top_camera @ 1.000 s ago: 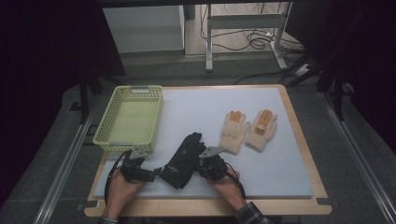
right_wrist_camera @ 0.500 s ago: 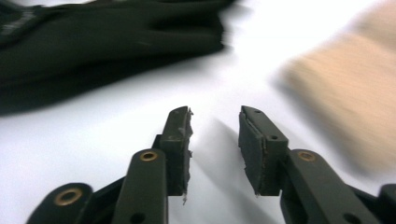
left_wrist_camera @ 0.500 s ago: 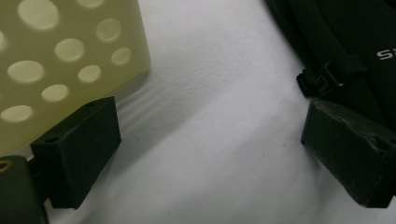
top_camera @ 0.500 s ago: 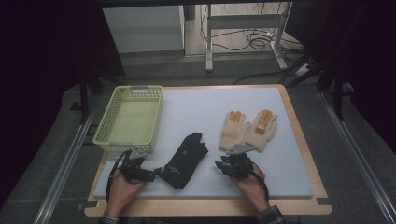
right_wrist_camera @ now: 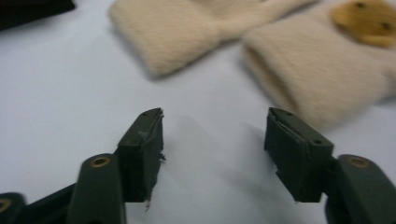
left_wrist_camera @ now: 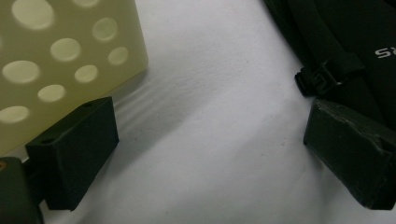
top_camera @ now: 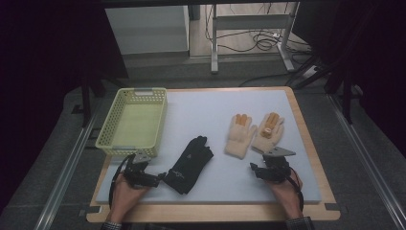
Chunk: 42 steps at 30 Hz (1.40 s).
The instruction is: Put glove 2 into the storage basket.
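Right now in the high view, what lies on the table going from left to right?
Yellow basket → left tongs → black glove → cream glove → right tongs → second cream glove.

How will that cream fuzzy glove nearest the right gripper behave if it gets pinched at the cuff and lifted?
The cream glove looks like soft, fuzzy knit lying flat, so it would probably droop limply rather than hold its shape. It seems light. Its pile should give the pads grip, so slipping looks unlikely. The right gripper has just been opening, nothing between its jaws, short of the cuff.
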Each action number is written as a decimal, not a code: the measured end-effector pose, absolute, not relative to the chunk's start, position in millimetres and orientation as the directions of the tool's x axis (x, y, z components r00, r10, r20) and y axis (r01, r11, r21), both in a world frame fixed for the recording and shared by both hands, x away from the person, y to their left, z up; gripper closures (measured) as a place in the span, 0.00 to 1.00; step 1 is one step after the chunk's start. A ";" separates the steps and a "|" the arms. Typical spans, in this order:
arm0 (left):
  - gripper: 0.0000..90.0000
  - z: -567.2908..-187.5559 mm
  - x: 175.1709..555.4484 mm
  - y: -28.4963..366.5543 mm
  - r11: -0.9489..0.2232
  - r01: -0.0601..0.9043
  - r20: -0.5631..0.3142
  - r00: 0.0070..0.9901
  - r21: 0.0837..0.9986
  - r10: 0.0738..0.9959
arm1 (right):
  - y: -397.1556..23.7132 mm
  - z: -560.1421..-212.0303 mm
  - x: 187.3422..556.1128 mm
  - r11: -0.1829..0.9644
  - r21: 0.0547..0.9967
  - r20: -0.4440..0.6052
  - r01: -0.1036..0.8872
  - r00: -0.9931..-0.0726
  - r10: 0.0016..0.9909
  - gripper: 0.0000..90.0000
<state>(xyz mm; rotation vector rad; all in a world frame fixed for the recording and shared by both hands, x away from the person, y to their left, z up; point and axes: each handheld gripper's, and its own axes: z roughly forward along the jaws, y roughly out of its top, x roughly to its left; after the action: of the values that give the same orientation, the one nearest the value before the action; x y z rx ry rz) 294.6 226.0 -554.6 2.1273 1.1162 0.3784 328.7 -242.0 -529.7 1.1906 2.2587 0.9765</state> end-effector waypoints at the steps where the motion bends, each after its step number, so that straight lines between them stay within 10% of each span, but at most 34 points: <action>1: 0.04 -554.6 294.7 226.1 -0.388 0.605 -0.061 0.588 0.695 0.807 | -244.1 -530.5 328.9 0.389 0.743 -0.031 0.545 -0.552 0.833 0.36; 20: 0.01 -534.9 277.4 234.4 -0.328 0.621 -0.173 0.608 0.712 0.775 | -242.3 -532.7 328.7 0.401 0.738 -0.058 0.542 -0.542 0.839 0.25; 42: 0.00 -513.5 298.7 108.5 -0.472 0.605 -0.057 0.651 0.641 0.757 | -242.2 -532.7 328.2 0.402 0.739 -0.060 0.541 -0.541 0.839 0.25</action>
<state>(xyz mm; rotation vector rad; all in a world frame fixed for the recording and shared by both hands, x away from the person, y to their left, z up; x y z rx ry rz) 298.7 108.5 -513.5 2.2320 1.0529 0.3106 328.2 -242.2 -532.7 1.1815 2.2391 0.9476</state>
